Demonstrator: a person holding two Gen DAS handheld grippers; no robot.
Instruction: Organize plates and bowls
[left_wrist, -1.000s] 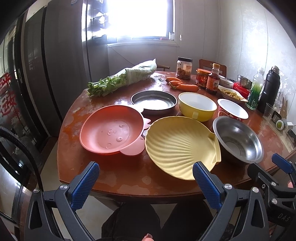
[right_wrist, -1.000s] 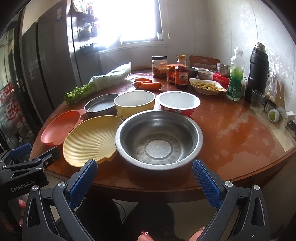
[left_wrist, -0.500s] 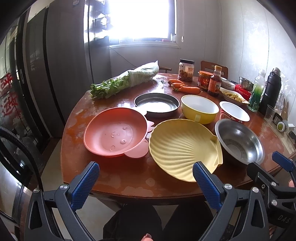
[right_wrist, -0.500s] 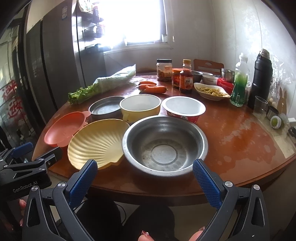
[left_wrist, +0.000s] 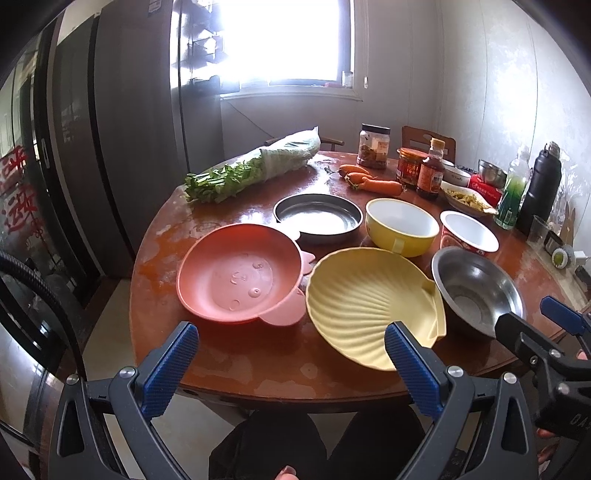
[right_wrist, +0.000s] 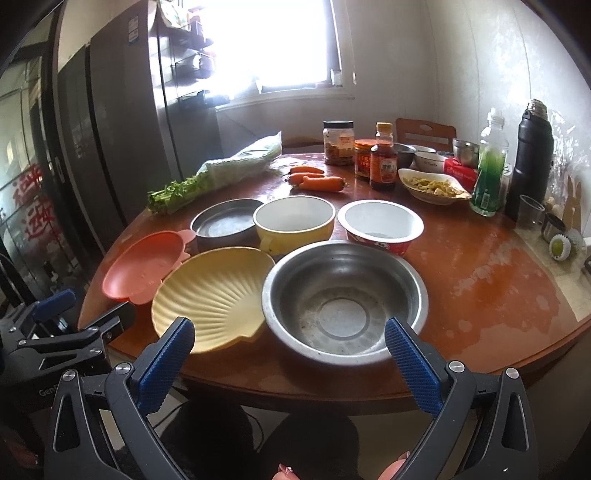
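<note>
Both wrist views face the table (left_wrist: 229, 354) from its near edge, sharing the dishes.

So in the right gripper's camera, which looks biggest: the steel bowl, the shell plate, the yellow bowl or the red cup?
1. Steel bowl, though it is nearest the camera.
2. Shell plate.
3. Yellow bowl and red cup: too alike to rank.

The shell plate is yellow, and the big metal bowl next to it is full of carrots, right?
Not quite. The shell plate is yellow, and the big metal bowl does sit right beside it, but that bowl is empty. The right wrist view shows its bare bottom. The carrots lie on the table farther back, near the jars.
</note>
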